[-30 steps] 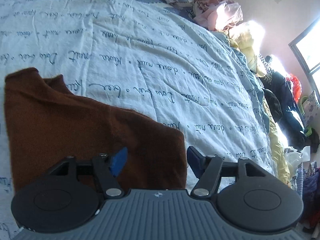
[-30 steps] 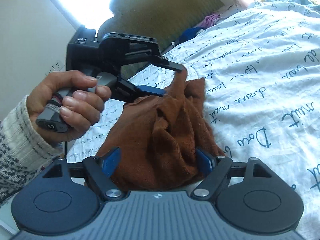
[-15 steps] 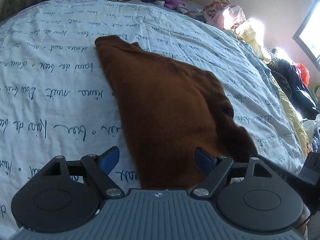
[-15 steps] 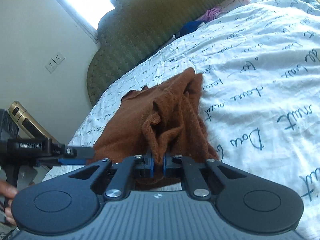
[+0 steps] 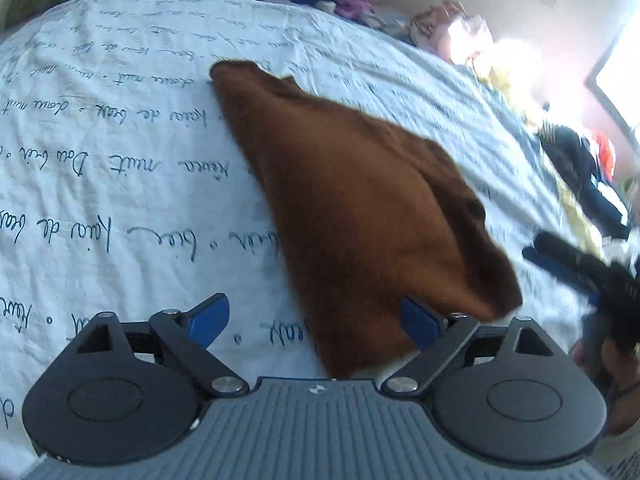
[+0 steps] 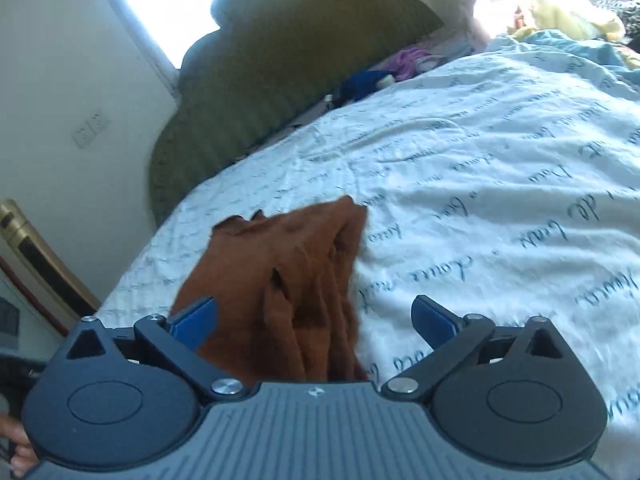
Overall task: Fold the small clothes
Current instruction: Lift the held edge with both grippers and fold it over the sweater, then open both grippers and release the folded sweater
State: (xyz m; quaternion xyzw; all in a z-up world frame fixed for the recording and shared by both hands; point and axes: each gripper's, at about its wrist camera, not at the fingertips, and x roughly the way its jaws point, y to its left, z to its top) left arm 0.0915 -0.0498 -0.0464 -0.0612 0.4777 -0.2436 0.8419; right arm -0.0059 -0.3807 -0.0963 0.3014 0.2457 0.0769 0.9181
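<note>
A white bedsheet printed with blue cursive script, a dark green padded headboard, heaped clothes beyond

A rust-brown knit garment lies on the white bedsheet printed with dark cursive writing. From the left wrist view it is spread fairly flat in a rough triangle, narrow at its far end and widening toward the camera. From the right wrist view its near part is bunched into several lengthwise folds.
</note>
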